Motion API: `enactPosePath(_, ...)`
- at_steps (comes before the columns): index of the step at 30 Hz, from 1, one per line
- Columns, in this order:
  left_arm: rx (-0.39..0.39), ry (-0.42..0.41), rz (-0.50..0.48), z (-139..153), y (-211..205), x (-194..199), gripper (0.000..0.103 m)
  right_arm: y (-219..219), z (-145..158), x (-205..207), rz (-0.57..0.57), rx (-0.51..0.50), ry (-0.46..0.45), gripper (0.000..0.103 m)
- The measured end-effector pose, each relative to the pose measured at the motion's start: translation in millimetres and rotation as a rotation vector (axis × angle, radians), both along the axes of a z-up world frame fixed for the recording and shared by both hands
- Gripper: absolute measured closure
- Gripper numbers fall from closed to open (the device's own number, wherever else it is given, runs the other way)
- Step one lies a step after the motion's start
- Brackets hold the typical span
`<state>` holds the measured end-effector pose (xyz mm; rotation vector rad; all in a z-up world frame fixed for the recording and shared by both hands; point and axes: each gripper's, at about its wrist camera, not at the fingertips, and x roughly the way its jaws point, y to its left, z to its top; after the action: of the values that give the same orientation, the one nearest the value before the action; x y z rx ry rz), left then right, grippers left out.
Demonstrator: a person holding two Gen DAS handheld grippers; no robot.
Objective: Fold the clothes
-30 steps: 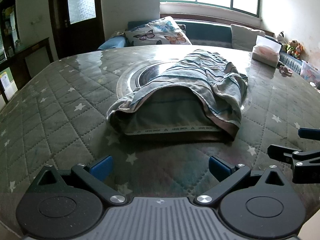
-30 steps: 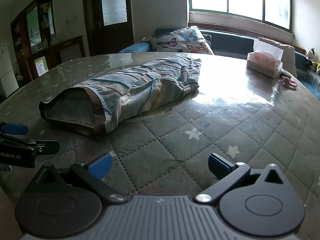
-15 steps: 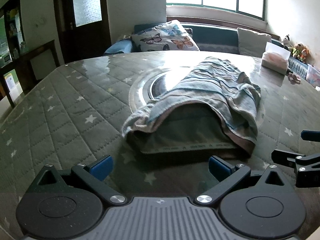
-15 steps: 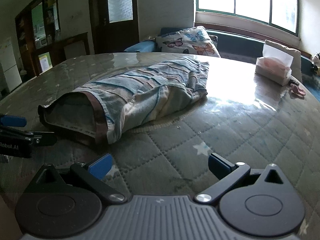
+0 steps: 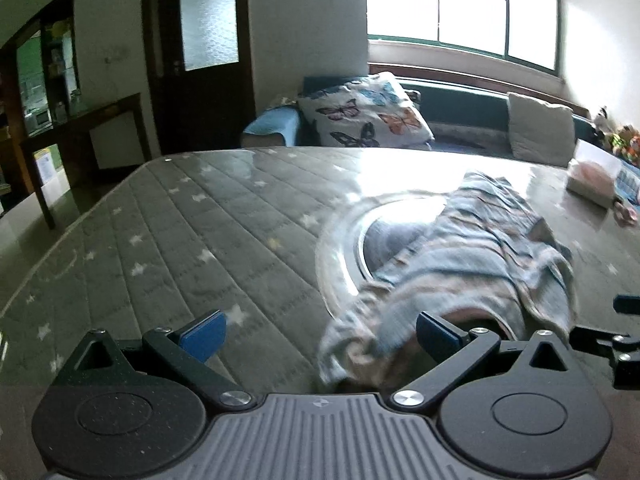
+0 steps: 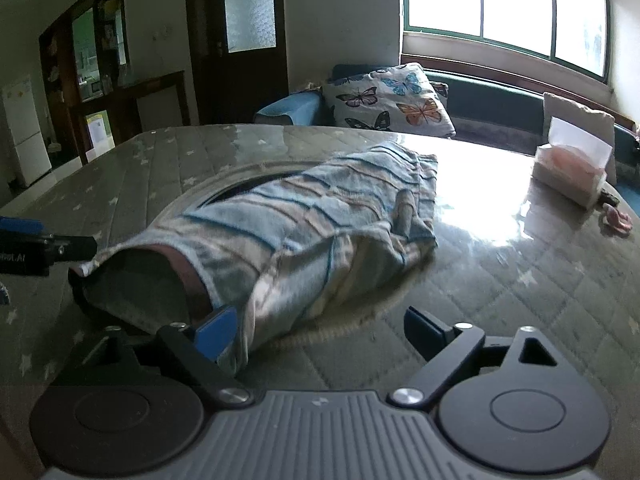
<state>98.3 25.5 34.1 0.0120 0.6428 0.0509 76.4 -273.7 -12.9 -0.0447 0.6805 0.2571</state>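
A blue and pink striped garment point(image 5: 468, 268) lies bunched on the quilted star-pattern table cover point(image 5: 192, 240), its open waist end toward me. It also shows in the right wrist view point(image 6: 304, 232). My left gripper point(image 5: 320, 330) is open, and the left corner of the waist edge lies between its fingers, by the right one. My right gripper point(image 6: 316, 326) is open, with its left fingertip point(image 6: 216, 330) against the garment's near right corner. Each gripper shows at the edge of the other's view.
A tissue box point(image 6: 572, 174) and a small pink item point(image 6: 618, 218) sit at the far right of the table. A round glass inset point(image 5: 376, 240) lies partly under the garment. A bench with a butterfly pillow point(image 6: 388, 98) stands behind the table.
Both grippers have moved forward to the garment's near edge. The left one has swung leftward to the left corner, and the right one has closed in on the right corner.
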Motion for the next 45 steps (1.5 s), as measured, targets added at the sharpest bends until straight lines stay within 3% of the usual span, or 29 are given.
enactPosePath(6,-0.015,0.047,-0.011,-9,8,31,0.010,16,-6,18,0.050,-0.013,0.039,0.030)
enactPosePath(9,-0.018,0.091,-0.042,-19,6,39,0.019,22,-13,21,0.064,-0.037,0.064,0.045)
enactPosePath(14,-0.065,0.127,-0.085,-30,8,41,0.038,10,-15,18,0.041,-0.011,0.078,0.084)
enactPosePath(17,-0.091,0.136,-0.112,-31,7,38,0.052,0,-10,12,0.023,0.002,0.059,0.097)
enactPosePath(23,-0.104,0.147,-0.168,-31,1,23,0.075,-24,9,-13,-0.011,0.046,0.007,0.099)
enactPosePath(26,-0.095,0.153,-0.214,-32,-5,10,0.078,-36,13,-30,-0.018,0.057,0.006,0.099)
enactPosePath(32,-0.098,0.160,-0.303,-29,-10,-22,0.078,-55,13,-67,-0.020,0.030,0.053,0.099)
enactPosePath(37,-0.099,0.130,-0.295,-16,-6,-27,0.076,-56,14,-83,0.011,-0.050,0.094,0.095)
enactPosePath(42,-0.108,0.099,-0.250,-8,-4,-7,0.075,-50,33,-69,0.040,-0.061,0.026,0.089)
enactPosePath(44,-0.120,0.104,-0.226,-9,-4,5,0.075,-43,35,-52,0.053,-0.055,0.007,0.078)
enactPosePath(45,-0.124,0.110,-0.221,-10,-5,11,0.075,-39,35,-42,0.061,-0.055,-0.001,0.078)
